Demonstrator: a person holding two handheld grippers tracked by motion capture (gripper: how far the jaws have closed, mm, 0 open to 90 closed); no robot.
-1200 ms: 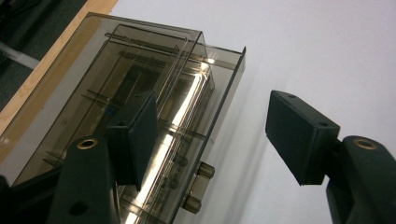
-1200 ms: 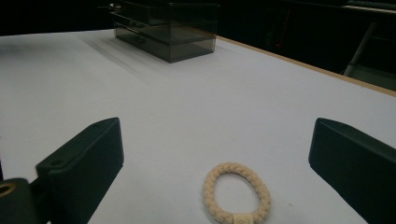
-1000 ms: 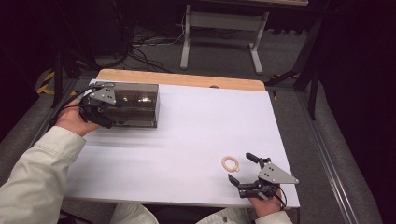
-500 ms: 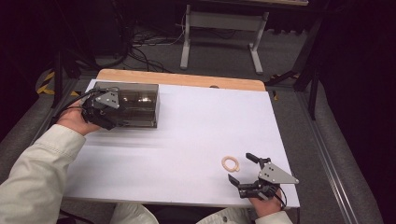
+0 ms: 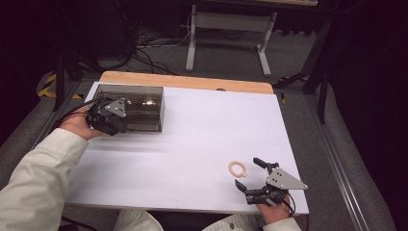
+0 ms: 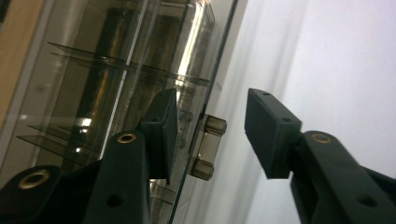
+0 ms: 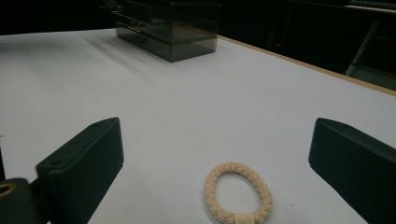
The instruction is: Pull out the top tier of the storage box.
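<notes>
High view first: the left gripper (image 5: 109, 115) sits at the upper left of the frame, right against the front of the smoky drawer box (image 5: 139, 103) on the white table (image 5: 192, 134). Left gripper view has its jaws spread, one either side of the small drawer knob (image 6: 208, 147) at centre frame, not yet pinching it. So the drawer looks shut and the pull looks like the step in hand, I'd judge.

Down at the lower right of the high view, the right gripper (image 5: 255, 179) waits with jaws spread wide and nothing between them. The cream braided hair tie (image 7: 238, 191) lies flat on the table at the bottom centre of the right gripper view, just ahead of the jaws, untouched.

My read: early going. Opening the drawer, lifting the tie and stowing it all seem left to do.
</notes>
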